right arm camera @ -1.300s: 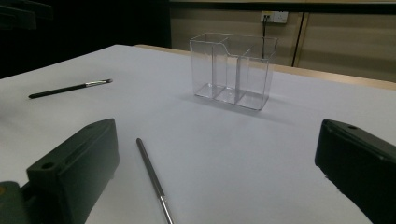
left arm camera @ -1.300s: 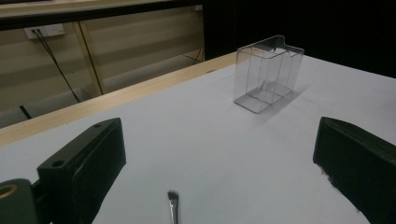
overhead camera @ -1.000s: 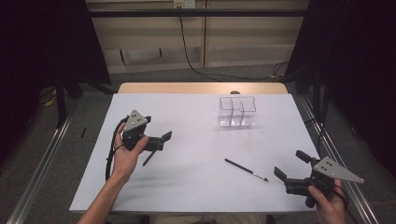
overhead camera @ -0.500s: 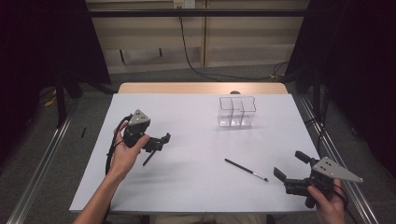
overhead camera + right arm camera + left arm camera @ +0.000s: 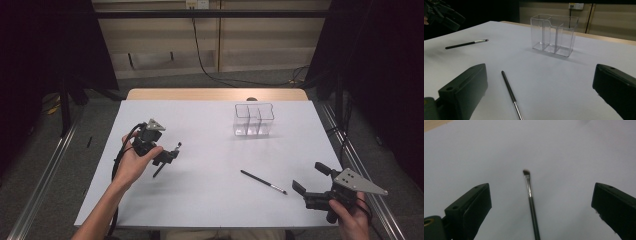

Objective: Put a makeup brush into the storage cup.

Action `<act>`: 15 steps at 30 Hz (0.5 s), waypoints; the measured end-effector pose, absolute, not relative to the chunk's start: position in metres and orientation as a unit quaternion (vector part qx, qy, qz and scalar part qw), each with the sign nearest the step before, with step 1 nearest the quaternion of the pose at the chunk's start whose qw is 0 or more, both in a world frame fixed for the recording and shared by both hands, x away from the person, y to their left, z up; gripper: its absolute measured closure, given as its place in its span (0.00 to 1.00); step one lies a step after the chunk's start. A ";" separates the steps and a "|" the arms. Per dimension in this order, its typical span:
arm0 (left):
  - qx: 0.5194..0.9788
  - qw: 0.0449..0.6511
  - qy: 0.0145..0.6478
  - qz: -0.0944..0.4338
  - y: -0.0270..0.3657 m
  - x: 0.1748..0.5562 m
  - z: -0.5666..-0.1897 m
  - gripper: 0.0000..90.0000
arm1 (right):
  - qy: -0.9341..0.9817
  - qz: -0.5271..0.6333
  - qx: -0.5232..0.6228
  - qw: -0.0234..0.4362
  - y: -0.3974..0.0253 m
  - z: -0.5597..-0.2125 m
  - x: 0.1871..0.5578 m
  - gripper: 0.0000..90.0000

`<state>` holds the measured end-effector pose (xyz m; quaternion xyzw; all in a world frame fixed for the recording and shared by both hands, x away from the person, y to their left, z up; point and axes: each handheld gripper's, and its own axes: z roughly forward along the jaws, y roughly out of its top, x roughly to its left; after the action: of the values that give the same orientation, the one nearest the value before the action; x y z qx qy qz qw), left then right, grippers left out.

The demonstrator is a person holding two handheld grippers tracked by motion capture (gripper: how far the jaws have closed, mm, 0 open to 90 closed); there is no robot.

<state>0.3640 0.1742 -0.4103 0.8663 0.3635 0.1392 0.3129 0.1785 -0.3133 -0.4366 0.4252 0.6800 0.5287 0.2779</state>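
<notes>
A thin black makeup brush [image 5: 532, 205] lies on the white table, its bristle tip pointing away, between the wide-apart jaws of my left gripper [image 5: 540, 187]. In the high view my left gripper [image 5: 172, 151] hovers open over that brush [image 5: 157, 172] at the table's left. A second black brush with a silver ferrule [image 5: 263, 181] lies right of centre. My right gripper [image 5: 310, 178] stands open just right of it, near the front edge. From the right gripper view [image 5: 539, 67], this brush [image 5: 510, 92] lies on the table ahead of the left jaw, untouched.
A clear plastic organizer with compartments [image 5: 254, 120] stands at the back right, also ahead of the right gripper [image 5: 552, 35]. The white sheet [image 5: 210, 210] ends close to the front edge. The other brush [image 5: 466, 44] and left gripper [image 5: 444, 13] appear far left.
My left hand has tilted and shifted slightly, keeping its open jaws over the left brush. The right gripper and both brushes have stayed in place.
</notes>
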 end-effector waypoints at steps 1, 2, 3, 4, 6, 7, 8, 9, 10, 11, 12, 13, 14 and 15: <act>0.866 0.308 0.368 0.140 0.174 0.364 -0.412 0.03 | 0.680 0.529 0.425 0.278 -0.313 -0.437 0.178 0.00; 0.866 0.300 0.376 0.135 0.173 0.364 -0.413 0.04 | 0.681 0.528 0.425 0.278 -0.313 -0.437 0.178 0.00; 0.866 0.295 0.383 0.128 0.173 0.365 -0.415 0.04 | 0.681 0.529 0.425 0.277 -0.313 -0.437 0.178 0.00; 0.872 0.283 0.380 0.121 0.173 0.365 -0.417 0.05 | 0.683 0.528 0.423 0.276 -0.313 -0.437 0.179 0.00; 0.874 0.271 0.386 0.119 0.174 0.367 -0.419 0.06 | 0.683 0.527 0.424 0.275 -0.313 -0.437 0.179 0.00; 0.874 0.271 0.386 0.119 0.174 0.367 -0.419 0.06 | 0.683 0.527 0.424 0.275 -0.313 -0.437 0.179 0.00; 0.875 0.259 0.396 0.103 0.177 0.370 -0.421 0.06 | 0.683 0.527 0.424 0.275 -0.313 -0.438 0.179 0.00; 0.874 0.252 0.406 0.090 0.178 0.372 -0.422 0.07 | 0.683 0.527 0.426 0.275 -0.313 -0.438 0.179 0.00; 0.874 0.252 0.406 0.090 0.178 0.372 -0.422 0.09 | 0.683 0.527 0.426 0.275 -0.313 -0.438 0.179 0.00; 0.872 0.242 0.422 0.051 0.178 0.376 -0.424 0.10 | 0.683 0.526 0.425 0.275 -0.313 -0.438 0.179 0.00; 0.876 0.225 0.424 0.046 0.178 0.376 -0.425 0.11 | 0.685 0.526 0.423 0.274 -0.313 -0.438 0.179 0.00; 0.876 0.225 0.424 0.046 0.178 0.376 -0.425 0.12 | 0.685 0.526 0.423 0.274 -0.313 -0.438 0.179 0.00; 0.883 0.201 0.423 0.041 0.177 0.377 -0.426 0.12 | 0.686 0.526 0.423 0.272 -0.313 -0.438 0.179 0.00; 0.883 0.201 0.423 0.041 0.177 0.377 -0.426 0.13 | 0.686 0.526 0.423 0.272 -0.313 -0.438 0.179 0.00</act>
<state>0.3768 0.1765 -0.4262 0.8827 0.4231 0.0406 0.2006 0.1793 -0.3126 -0.4384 0.4231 0.6857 0.5260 0.2722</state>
